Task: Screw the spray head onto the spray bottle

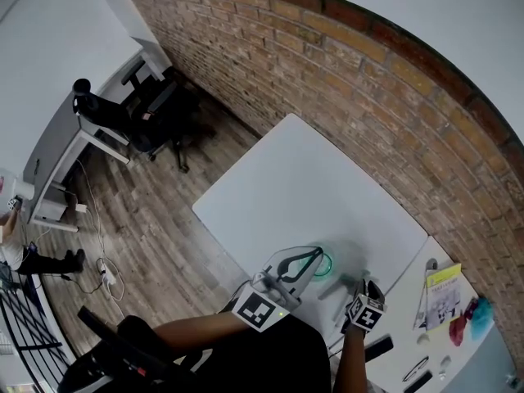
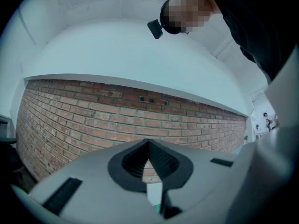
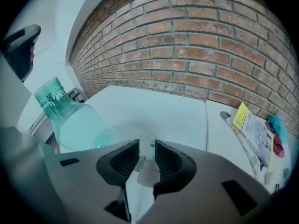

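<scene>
Brick wall (image 1: 344,64) backs a white table (image 1: 303,178). Wood floor (image 1: 164,219) lies to the table's left, and a second table (image 1: 409,334) butts against its right end. A yellow-edged sheet (image 1: 443,295) and a pink and blue bundle (image 1: 472,318) lie on that second table; the bundle is too small to tell what it is.

Both grippers work at the white table's near edge. The left gripper (image 2: 149,160) has its jaws closed tip to tip, and only a thin pale and green sliver shows low in the slit. The right gripper (image 3: 146,146) tilts down at the tabletop with its jaws a narrow gap apart.

The bottle (image 1: 286,260) is clear with a green tint. In the head view it sits right at the left gripper's front, overlapping its fingers. I cannot tell whether those shut jaws pinch it. In the right gripper view the bottle (image 3: 70,120) fills the left side, with its bare threaded neck (image 3: 49,94) uppermost and leaning left.

The spray head (image 3: 144,171), pale and blurred, lies on the white table in the gap between the right gripper's pads. The pads are not pressing on it. In the head view the spray head (image 1: 340,286) lies just ahead of the right gripper and near the bottle's neck.
</scene>
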### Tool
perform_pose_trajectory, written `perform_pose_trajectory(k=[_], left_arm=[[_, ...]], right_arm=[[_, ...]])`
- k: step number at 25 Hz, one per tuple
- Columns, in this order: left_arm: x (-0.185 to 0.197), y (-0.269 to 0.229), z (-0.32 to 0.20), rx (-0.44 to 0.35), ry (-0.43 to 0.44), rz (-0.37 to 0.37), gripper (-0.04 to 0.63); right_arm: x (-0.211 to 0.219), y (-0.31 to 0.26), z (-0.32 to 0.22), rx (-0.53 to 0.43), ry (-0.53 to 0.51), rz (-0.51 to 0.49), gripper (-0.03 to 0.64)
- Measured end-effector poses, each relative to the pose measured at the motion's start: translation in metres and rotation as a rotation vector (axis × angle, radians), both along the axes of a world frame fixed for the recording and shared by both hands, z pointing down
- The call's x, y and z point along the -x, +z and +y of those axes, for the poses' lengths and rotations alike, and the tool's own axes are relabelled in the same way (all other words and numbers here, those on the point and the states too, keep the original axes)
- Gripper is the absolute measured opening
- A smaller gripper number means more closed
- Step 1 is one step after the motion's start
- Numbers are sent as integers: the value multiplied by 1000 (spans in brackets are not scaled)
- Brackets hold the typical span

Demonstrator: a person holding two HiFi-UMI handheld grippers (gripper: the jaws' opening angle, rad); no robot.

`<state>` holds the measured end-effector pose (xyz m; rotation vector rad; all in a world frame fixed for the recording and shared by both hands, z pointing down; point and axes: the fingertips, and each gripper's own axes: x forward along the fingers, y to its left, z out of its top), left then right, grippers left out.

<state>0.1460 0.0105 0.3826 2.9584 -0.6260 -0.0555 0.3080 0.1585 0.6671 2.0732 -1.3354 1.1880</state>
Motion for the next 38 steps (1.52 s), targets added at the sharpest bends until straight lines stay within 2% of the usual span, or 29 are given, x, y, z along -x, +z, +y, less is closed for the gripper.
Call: perform_pose_trajectory(k=[2, 8, 24, 34, 38], left_arm=[[2, 2, -1, 8, -11, -5, 2], [7, 10, -5, 25, -48, -25, 2], [15, 27, -8, 53, -93, -76, 2], [22, 32, -15, 63, -127, -76, 2], [21, 30, -17, 66, -121, -67, 2]], right_arm=[[0, 10, 1, 17, 16, -35, 103], [-6, 32, -1, 80, -4, -46, 103], [-17, 65, -5, 136, 4, -99, 103], [-13, 73, -10, 233, -81, -134, 106], [-13, 78, -5, 255, -47, -239, 107]])
